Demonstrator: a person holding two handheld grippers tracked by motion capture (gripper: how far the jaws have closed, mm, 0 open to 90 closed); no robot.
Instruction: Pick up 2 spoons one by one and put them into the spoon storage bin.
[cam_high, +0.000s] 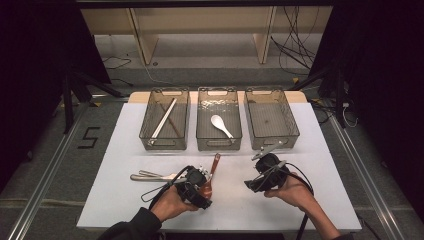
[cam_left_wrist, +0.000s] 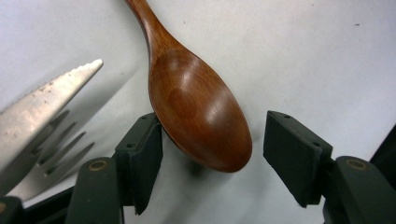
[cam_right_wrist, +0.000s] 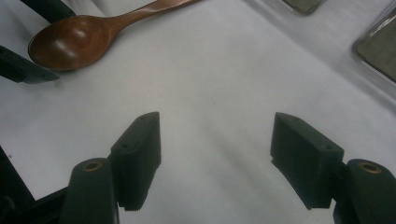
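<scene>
Left tongs (cam_left_wrist: 212, 154) wide, bracketing wooden spoon (cam_left_wrist: 196, 102) bowl, pads not pressing; handle runs away toward bins. Right tongs (cam_right_wrist: 215, 158) wide, empty, farther from spoon.

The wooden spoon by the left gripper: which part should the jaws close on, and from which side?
Probably the neck where the bowl narrows into the handle, from straight above. The wooden spoon lies flat on the white table, and its wide bowl nearly fills the gap between the open jaws of the left gripper. The slimmer neck should seat squarely between the pads.
</scene>
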